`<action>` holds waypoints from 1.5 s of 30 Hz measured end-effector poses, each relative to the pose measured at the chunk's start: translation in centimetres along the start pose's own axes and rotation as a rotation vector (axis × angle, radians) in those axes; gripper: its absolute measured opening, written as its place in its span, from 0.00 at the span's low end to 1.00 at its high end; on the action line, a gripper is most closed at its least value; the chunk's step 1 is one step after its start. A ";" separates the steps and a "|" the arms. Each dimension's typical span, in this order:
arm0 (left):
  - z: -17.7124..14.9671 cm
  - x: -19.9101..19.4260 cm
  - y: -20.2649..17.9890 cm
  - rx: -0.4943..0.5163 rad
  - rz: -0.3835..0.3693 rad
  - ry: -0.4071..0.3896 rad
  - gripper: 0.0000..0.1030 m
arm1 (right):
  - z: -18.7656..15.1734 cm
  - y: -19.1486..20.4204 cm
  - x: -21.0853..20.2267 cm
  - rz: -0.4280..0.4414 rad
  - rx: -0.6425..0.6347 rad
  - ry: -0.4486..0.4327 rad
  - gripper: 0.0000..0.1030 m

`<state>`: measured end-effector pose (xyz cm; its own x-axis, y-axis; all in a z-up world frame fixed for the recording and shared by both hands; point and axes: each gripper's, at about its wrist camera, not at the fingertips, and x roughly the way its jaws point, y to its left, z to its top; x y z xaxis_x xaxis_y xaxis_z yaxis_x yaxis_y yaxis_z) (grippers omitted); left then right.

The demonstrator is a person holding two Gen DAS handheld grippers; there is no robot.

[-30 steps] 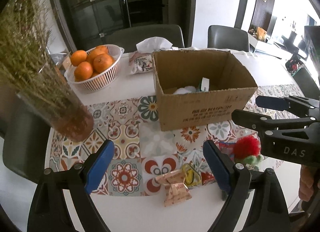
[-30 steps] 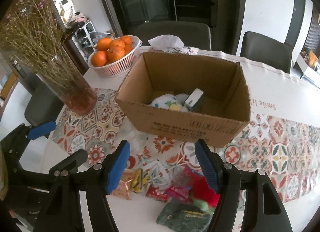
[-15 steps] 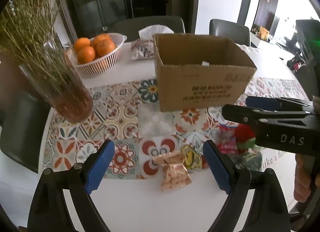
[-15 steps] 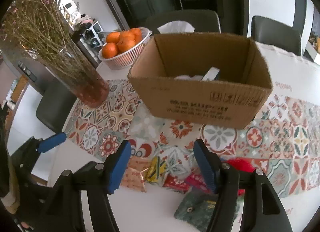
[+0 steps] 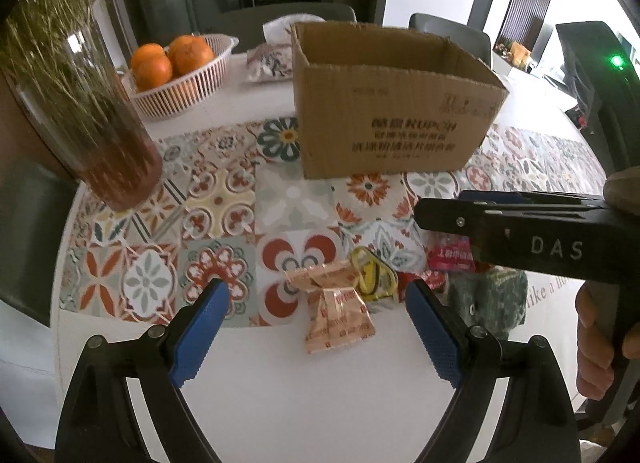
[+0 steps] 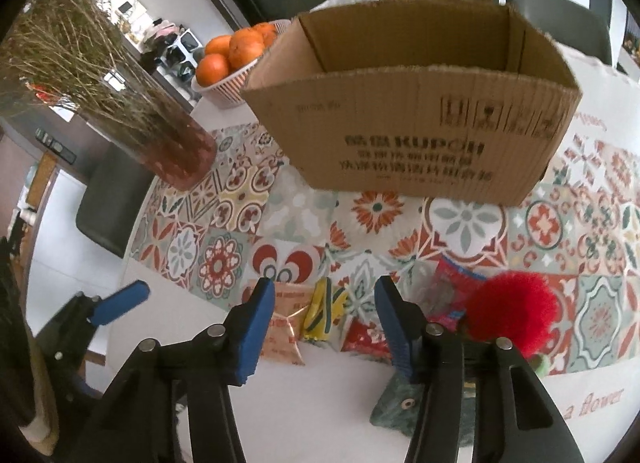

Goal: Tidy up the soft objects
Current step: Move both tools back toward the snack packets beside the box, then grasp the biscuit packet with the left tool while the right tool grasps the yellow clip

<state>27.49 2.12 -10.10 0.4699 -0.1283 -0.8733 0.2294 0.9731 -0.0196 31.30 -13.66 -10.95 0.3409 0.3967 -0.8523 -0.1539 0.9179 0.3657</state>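
1. The left gripper [image 5: 316,325] has its jaws wide apart and holds nothing. An orange snack packet [image 5: 338,319] lies on the table below the gap.
2. The right gripper [image 6: 325,317] has just been closing its jaws. They are still apart and grip nothing. A yellow packet [image 6: 322,313] lies below the gap.
3. The big table [image 5: 280,391] is white with a flowery cloth [image 5: 224,199].
4. A cardboard box [image 6: 408,115] stands behind the packets.
5. A glass vase [image 5: 108,143] and a basket of oranges [image 5: 180,75] stand to the left.
6. A red fluffy toy [image 6: 514,311] lies just right of the right gripper.
7. Grey chairs [image 5: 444,29] stand behind the table.
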 end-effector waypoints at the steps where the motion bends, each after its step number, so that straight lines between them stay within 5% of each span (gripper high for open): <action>1: -0.2 0.3 0.0 -0.004 -0.009 0.008 0.87 | -0.1 -0.1 0.3 -0.001 0.006 0.007 0.50; 29: -2.9 8.4 -0.2 -0.070 -0.097 0.204 0.80 | -1.4 -2.8 8.8 0.106 0.258 0.219 0.40; 39: -3.0 10.7 -0.2 -0.083 -0.096 0.242 0.70 | -0.9 -2.5 10.4 0.104 0.267 0.244 0.35; 45: -3.1 12.0 -0.5 -0.086 -0.088 0.257 0.65 | -0.8 -2.1 10.7 0.078 0.242 0.246 0.21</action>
<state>30.41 0.67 -22.10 0.2174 -0.1714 -0.9609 0.1812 0.9744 -0.1329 34.52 -11.31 -21.11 0.0984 0.4792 -0.8722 0.0635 0.8716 0.4860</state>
